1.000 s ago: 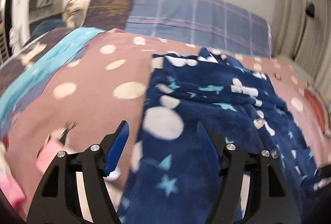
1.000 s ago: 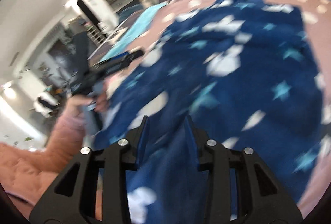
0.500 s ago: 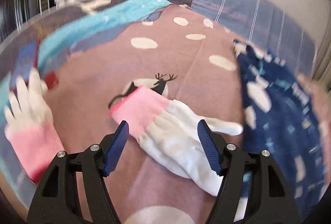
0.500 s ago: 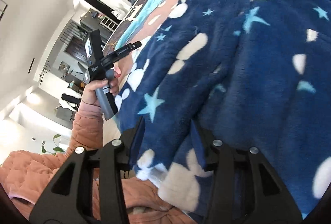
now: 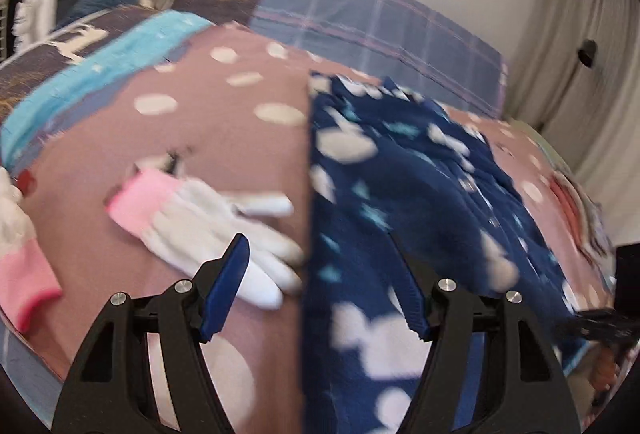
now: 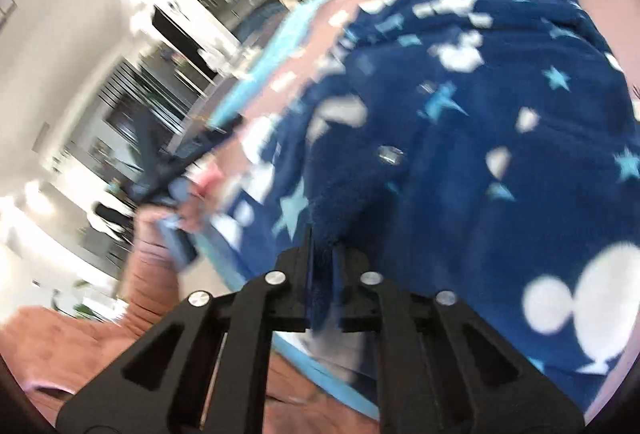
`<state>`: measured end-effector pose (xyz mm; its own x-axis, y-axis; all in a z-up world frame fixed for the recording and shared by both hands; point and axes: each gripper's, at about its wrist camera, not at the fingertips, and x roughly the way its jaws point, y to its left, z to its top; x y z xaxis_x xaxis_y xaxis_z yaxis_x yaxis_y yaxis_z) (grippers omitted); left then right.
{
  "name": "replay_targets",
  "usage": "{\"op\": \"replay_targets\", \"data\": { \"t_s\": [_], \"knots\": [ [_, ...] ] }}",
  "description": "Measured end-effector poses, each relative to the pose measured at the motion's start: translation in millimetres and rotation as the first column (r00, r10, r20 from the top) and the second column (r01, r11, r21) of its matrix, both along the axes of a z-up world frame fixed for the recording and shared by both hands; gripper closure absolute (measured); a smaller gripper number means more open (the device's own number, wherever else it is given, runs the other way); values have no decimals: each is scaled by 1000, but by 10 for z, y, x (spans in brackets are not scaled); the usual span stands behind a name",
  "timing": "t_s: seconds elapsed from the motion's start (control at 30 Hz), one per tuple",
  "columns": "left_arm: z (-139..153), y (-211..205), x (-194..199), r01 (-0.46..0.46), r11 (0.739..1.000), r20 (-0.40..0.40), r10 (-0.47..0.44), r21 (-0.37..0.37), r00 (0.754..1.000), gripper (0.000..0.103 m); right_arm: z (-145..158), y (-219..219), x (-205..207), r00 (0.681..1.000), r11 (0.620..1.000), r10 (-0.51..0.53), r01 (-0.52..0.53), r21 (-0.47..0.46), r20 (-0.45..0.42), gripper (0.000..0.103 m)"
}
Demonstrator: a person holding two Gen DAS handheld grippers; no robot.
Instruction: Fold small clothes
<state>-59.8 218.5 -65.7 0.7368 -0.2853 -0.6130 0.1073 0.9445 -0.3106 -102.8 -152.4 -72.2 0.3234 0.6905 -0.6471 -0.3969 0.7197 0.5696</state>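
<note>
Your right gripper has its fingers closing on the near edge of the blue starry garment, with fleece pinched between them. That garment lies spread on the big pink spotted bed. Your left gripper has its fingers apart and empty, above the white glove. You look to be starting a fold. Next, grab the other edge.

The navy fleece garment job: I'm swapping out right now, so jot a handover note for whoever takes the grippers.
Right gripper: jaws closing on the near edge of the navy fleece garment, fabric between them.
Left gripper: jaws open, holding nothing, above the garment's left edge.
The garment lies spread on the pink dotted bedspread; white gloves with pink cuffs lie left of it.
No fold visible yet; everything remains.
</note>
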Motion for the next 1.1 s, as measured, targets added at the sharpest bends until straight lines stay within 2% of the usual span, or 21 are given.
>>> {"op": "replay_targets", "data": {
  "t_s": [0.1,0.2,0.27,0.33,0.37,0.4,0.43,0.47,0.53,0.6,0.63,0.7,0.8,0.83,0.87,0.93,0.97,1.0,1.03,1.07,1.1],
  "knots": [
    [-112,-83,-106,48,999,-34,-47,8,998,34,-159,-21,-11,998,1000,0,2,27,-57,83],
    [-247,-185,-239,97,995,-82,-95,31,992,34,-131,-88,-65,999,1000,-17,17,25,-31,76],
    [-339,-235,-309,126,992,-115,-122,29,986,34,-77,-206,-151,999,999,-43,43,13,-6,76],
    [-405,-282,-372,132,991,-116,-128,23,985,36,12,-382,-244,995,995,-93,94,-15,32,73],
    [-423,-309,-417,136,991,-107,-132,22,985,41,54,-491,-299,990,991,-129,131,-28,58,69],
    [-433,-327,-464,142,990,-99,-141,12,985,55,80,-606,-363,983,985,-164,167,-35,78,64],
    [-440,-325,-485,142,990,-95,-142,-2,985,64,119,-757,-413,974,977,-207,211,-39,95,61],
    [-444,-304,-505,139,990,-93,-142,-34,986,84,142,-896,-466,962,966,-250,256,-40,108,58],
    [-408,-227,-537,116,986,-89,-128,-123,988,88,134,-1186,-554,929,932,-351,358,-52,117,55],
    [-315,-177,-600,111,980,-51,-121,-165,991,89,12,-1455,-597,896,894,-441,444,-57,60,52],
    [-249,-158,-638,114,978,-27,-120,-172,992,89,-67,-1550,-622,889,888,-458,459,-29,15,52],
    [-191,-161,-672,124,980,-11,-127,-155,992,88,-282,-1678,-654,892,891,-440,448,72,-108,48],
    [-294,-204,-638,125,987,-53,-131,-101,990,84,-548,-1643,-616,909,907,-368,397,138,-197,37],
    [-376,-226,-602,119,988,-89,-128,-93,988,81,-566,-1615,-598,909,907,-368,397,142,-196,36],
    [-433,-244,-584,116,989,-111,-125,-88,986,62,-567,-1582,-580,911,906,-365,395,152,-191,34],
    [-482,-289,-607,130,988,-90,-137,-78,986,55,-555,-1550,-533,918,906,-346,380,185,-193,31],
    [-475,-320,-617,137,989,-86,-142,-60,986,55,-556,-1525,-494,923,907,-329,367,205,-199,32],
    [-464,-345,-613,136,990,-86,-140,-47,986,60,-552,-1508,-479,925,909,-321,361,209,-204,41],
    [-439,-345,-602,140,988,-88,-146,-66,985,74,-546,-1479,-462,928,913,-310,352,209,-208,55],
    [-410,-321,-592,148,983,-91,-158,-109,983,90,-557,-1469,-436,930,916,-294,340,212,-221,87],
    [-339,-275,-604,137,980,-77,-149,-145,986,91,-564,-1454,-413,926,913,-297,347,215,-233,89]
  ]
}}
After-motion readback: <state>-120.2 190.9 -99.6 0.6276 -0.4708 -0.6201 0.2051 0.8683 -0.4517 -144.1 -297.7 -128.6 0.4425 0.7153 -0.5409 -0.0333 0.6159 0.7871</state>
